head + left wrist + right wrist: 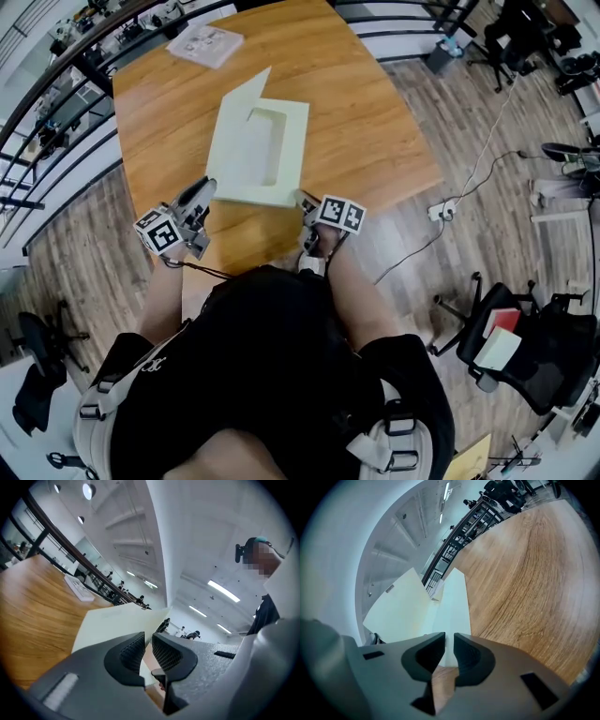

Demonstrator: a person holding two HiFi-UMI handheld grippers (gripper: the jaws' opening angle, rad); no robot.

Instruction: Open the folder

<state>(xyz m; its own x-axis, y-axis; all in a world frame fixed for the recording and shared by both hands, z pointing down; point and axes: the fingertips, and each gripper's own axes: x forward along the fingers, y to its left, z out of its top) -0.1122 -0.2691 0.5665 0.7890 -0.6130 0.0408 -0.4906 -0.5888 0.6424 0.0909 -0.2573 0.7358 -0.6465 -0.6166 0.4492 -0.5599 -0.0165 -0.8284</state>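
Contact sits nearest the person: the left claw (pixel 147 641) is clenched on a thin pale sheet, the cover (pixel 117 623) of the folder (pixel 286 141), which rises away from the pads and stands clear of the bench (pixel 375 122). The right claw (pixel 449 641) is closed narrowly on the near right edge of the lower leaf, holding it low over the wood.

Just beyond, the folder lies about midway across the bench, partly open. The cover is raised along its left side while the right part stays flat. Farther off, a small stack of papers (pixel 206 42) rests near the far corner, well apart from the work.

The likeliest trouble is the hold on the cover. It is a corner pinch on a slick, thin sheet, so a quick swing could pull the sheet out, or crease it near the pads. If the right claw's narrow bite lets go, the lower leaf would probably lift with the cover, and the whole folder could skate across the smooth bench instead of opening.
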